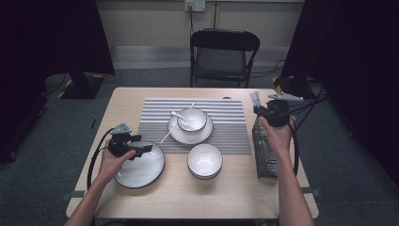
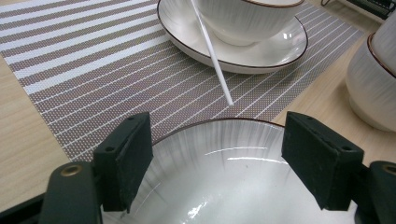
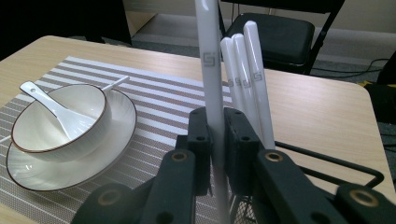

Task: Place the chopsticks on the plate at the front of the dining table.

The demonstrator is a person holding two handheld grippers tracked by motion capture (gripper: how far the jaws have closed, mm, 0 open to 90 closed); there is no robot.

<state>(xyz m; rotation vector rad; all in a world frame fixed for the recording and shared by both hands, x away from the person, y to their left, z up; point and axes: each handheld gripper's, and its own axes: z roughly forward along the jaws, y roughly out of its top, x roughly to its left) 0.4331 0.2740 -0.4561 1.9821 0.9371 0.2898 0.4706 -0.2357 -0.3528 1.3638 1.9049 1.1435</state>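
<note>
At frame right our right tool (image 3: 215,140) clamps one upright chopstick (image 3: 208,56) above the wire basket (image 1: 266,150); left tool (image 2: 219,154) gapes over plate (image 2: 224,172).

High view overhead, gripper views close (sharing placemat (image 1: 211,127))

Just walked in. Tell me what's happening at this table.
A person is working with a pair of tongs in each hand at a table set with dishes. The right tongs are shut on one white chopstick, upright beside three more chopsticks standing in a black wire rack at the table's right edge. The left tongs hang open over a large plate at the left. A bowl with a spoon sits on a smaller plate on the striped placemat, with another bowl nearer the person.
</note>
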